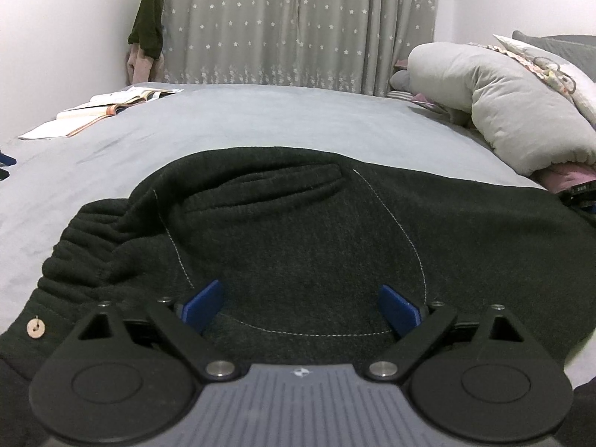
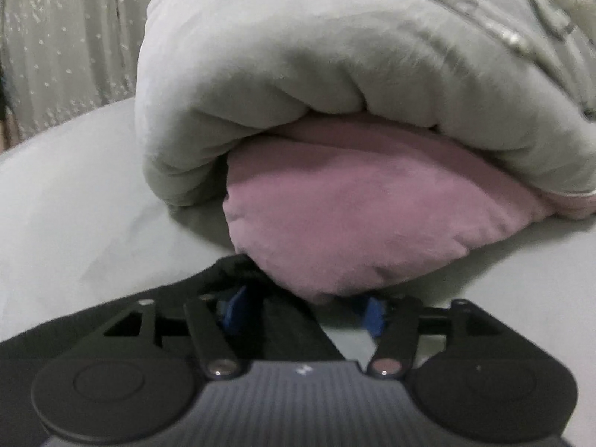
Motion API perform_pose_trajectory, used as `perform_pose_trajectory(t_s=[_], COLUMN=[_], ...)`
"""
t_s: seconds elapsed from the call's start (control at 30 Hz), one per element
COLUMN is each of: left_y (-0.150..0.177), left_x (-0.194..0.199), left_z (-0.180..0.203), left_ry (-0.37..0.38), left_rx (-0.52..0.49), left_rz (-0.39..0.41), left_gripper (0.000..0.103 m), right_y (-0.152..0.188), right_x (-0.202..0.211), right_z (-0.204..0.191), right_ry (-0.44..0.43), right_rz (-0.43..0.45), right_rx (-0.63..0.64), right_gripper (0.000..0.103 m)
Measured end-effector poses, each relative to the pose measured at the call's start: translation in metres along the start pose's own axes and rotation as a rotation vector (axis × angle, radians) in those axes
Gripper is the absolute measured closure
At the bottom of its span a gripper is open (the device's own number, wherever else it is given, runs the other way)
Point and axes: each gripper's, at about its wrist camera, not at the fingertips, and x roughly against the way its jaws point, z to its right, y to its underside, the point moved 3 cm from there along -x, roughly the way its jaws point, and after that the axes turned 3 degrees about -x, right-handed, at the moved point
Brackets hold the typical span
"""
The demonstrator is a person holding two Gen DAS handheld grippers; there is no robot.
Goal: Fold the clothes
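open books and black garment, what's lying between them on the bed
Nothing: in the left wrist view only bare grey bedsheet stretches from the open books to the black garment.

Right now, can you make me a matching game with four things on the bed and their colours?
Things:
1. trousers
2. folded duvet
3. cushion under the duvet
4. claw pads

Colours:
A. blue
B. pale grey
C. pink
D. very dark, almost black

Right pairs: 1-D, 2-B, 3-C, 4-A
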Motion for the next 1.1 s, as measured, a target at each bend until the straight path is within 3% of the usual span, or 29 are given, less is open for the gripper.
perform_pose_trajectory(t_s=[0.2, 0.33, 0.43, 0.57, 0.67, 0.73, 0.93, 1.1], left_y=[0.0, 0.0, -0.001, -0.002, -0.004, -0.005, -0.017, -0.017], left_x=[0.0, 0.001, 0.002, 0.001, 0.001, 0.002, 0.035, 0.072], left_z=[0.0, 0.0, 0.0, 0.0, 0.002, 0.002, -0.017, -0.034], left_ry=[0.003, 0.001, 0.002, 0.001, -0.004, -0.003, 0.057, -0.022], left_rx=[0.003, 0.001, 0.002, 0.001, -0.007, -0.005, 0.143, 0.142], left_rz=[0.0, -0.003, -0.003, -0.004, -0.013, -0.015, -0.013, -0.016], left_gripper=[0.01, 0.01, 0.01, 0.01, 0.01, 0.01, 0.01, 0.01], right_y=[0.043, 0.078, 0.091, 0.082, 0.074, 0.071, 0.078, 0.1], right_x=[0.068, 0.094, 0.102, 0.101, 0.104, 0.118, 0.188, 0.222], right_z=[-0.082, -0.123, -0.104, -0.02, 0.035, 0.044, 0.006, -0.051], right_ry=[-0.158, -0.202, -0.17, -0.066, 0.009, 0.051, -0.128, -0.267], right_rz=[0.033, 0.033, 0.049, 0.018, -0.013, -0.024, 0.031, 0.041], right_rx=[0.204, 0.315, 0.313, 0.177, 0.081, 0.068, 0.156, 0.226], right_gripper=[0.042, 0.036, 0.03, 0.025, 0.029, 0.03, 0.027, 0.021])
